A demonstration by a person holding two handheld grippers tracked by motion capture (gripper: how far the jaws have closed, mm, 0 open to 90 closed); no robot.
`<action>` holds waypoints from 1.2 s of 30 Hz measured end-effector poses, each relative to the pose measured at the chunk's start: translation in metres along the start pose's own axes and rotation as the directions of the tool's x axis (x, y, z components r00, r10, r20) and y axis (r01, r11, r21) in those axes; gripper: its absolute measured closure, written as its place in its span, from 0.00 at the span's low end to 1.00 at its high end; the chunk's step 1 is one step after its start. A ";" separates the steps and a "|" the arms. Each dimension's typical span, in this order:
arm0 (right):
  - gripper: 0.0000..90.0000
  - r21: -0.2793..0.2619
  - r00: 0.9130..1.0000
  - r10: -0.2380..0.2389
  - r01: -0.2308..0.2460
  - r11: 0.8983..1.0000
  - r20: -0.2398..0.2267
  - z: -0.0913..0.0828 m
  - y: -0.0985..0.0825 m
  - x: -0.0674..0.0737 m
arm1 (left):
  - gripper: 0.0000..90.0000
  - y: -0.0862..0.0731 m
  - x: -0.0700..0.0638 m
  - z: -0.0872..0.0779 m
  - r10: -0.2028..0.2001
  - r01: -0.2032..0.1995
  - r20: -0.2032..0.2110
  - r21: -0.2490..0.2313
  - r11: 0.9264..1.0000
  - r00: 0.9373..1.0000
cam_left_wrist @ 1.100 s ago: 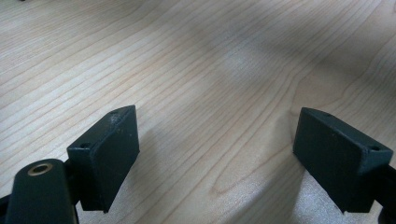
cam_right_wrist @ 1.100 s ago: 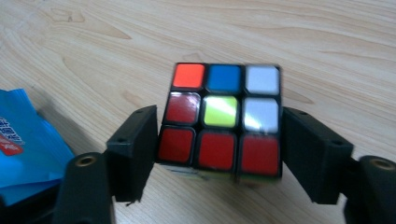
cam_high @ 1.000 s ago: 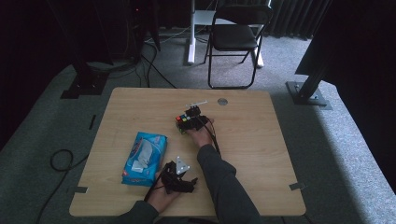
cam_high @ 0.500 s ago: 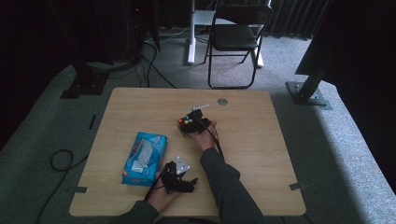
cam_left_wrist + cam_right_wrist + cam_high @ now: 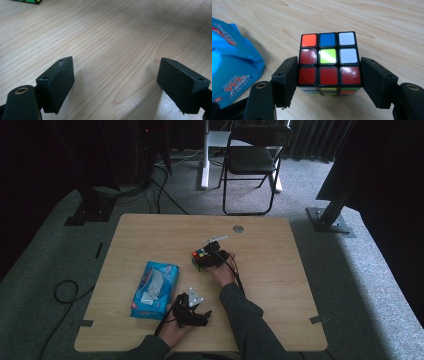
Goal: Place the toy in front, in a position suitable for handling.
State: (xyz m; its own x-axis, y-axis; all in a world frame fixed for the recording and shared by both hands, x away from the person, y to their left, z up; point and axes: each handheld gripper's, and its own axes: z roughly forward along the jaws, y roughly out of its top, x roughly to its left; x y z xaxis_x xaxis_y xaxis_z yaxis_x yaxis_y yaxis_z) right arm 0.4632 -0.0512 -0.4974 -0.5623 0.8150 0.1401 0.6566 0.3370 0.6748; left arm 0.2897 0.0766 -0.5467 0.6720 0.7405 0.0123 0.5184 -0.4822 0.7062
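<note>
On the wooden surface (image 5: 280, 285), taking the puzzle cube (image 5: 328, 58) as the landmark: well to its left lies a blue tissue pack (image 5: 155, 288), its print too small to read from the high view. Toward the near edge from the cube, the left claw (image 5: 116, 83) rests with jaws wide apart, nothing between them but bare wood; a cube corner is cut off at that view's top edge. The right claw (image 5: 328, 81) has both jaws pressed against the cube's lower sides, clamping it just above the wood. The cube's underside is hidden.
</note>
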 end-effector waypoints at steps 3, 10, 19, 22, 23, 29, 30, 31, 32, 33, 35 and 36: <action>0.37 0.001 1.000 -0.013 0.013 1.000 -0.005 -0.003 -0.004 0.000 | 0.16 0.000 0.000 0.000 0.000 0.000 0.000 0.000 1.000 1.000; 0.37 -0.005 0.999 -0.047 0.047 0.999 -0.008 -0.013 -0.014 0.000 | 0.16 0.000 0.000 0.000 -0.001 0.001 -0.001 -0.002 1.000 1.000; 0.37 -0.010 0.998 -0.065 0.065 0.998 -0.014 -0.023 -0.025 0.000 | 0.16 0.000 0.000 0.000 0.001 -0.001 -0.002 -0.001 1.000 1.000; 0.37 -0.008 0.998 -0.067 0.067 0.998 -0.015 -0.026 -0.028 0.000 | 0.16 0.000 0.000 0.000 0.001 -0.001 -0.002 -0.001 1.000 1.000; 0.37 -0.009 0.997 -0.069 0.069 0.998 -0.016 -0.026 -0.029 0.000 | 0.16 0.000 0.000 0.000 0.001 -0.001 -0.002 -0.001 1.000 1.000; 0.37 -0.011 0.997 -0.076 0.076 0.997 -0.017 -0.030 -0.032 -0.001 | 0.16 0.000 0.000 0.000 0.000 0.000 -0.002 -0.001 1.000 1.000; 0.37 -0.011 0.997 -0.079 0.079 0.997 -0.016 -0.030 -0.033 -0.001 | 0.16 0.000 0.000 0.000 -0.001 0.001 -0.001 -0.001 1.000 1.000; 0.37 -0.010 0.996 -0.082 0.082 0.997 -0.017 -0.031 -0.033 -0.001 | 0.16 0.000 0.000 0.000 -0.001 0.001 -0.001 -0.001 1.000 1.000; 0.37 -0.009 0.996 -0.082 0.082 0.997 -0.017 -0.031 -0.034 -0.001 | 0.16 0.000 0.000 0.000 -0.001 0.001 -0.001 -0.001 1.000 1.000; 0.37 -0.009 0.996 -0.084 0.084 0.996 -0.019 -0.032 -0.034 -0.002 | 0.16 0.000 0.000 0.000 -0.001 0.001 -0.001 -0.001 1.000 1.000; 0.37 -0.008 0.996 -0.084 0.084 0.996 -0.021 -0.034 -0.036 -0.002 | 0.16 0.000 0.000 0.000 0.000 0.000 -0.001 -0.001 1.000 1.000; 0.37 -0.010 0.996 -0.086 0.086 0.996 -0.021 -0.034 -0.037 -0.002 | 0.16 0.000 0.000 0.000 0.000 0.000 -0.001 -0.001 1.000 1.000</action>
State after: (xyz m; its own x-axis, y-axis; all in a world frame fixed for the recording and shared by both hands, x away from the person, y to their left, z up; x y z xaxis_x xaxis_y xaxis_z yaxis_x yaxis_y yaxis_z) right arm 0.4230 -0.0814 -0.4977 -0.6270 0.7730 0.0969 0.6011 0.4009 0.6913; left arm 0.2897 0.0765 -0.5467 0.6712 0.7412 0.0133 0.5179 -0.4817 0.7069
